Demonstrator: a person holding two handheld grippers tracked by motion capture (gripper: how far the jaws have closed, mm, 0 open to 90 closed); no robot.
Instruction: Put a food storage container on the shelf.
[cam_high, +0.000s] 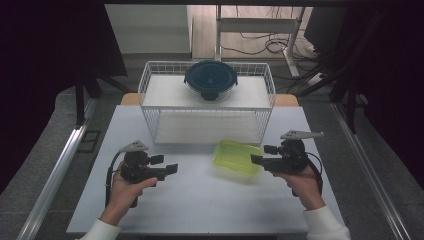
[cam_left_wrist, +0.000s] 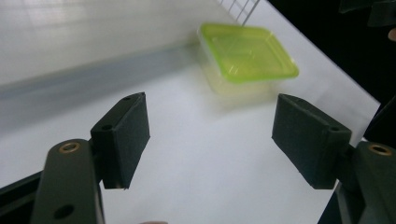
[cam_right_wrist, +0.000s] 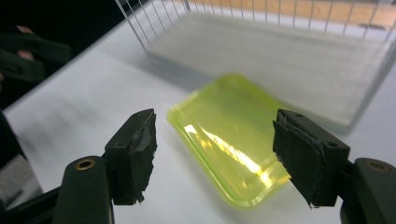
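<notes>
I see a white tabletop, matte, rectangular, its near edge towards me. On it, against the middle of the far edge, stands a white wire shelf rack with two levels; its lower board rests just above the tabletop, its legs on the surface. On the rack's top level sits a round dark-lidded container, near the centre of that level. Right of the tabletop's centre, just in front of the rack's near right corner, lies a yellow-green lidded plastic box, flat, turned askew to the edges. It stays apart from the rack.
</notes>
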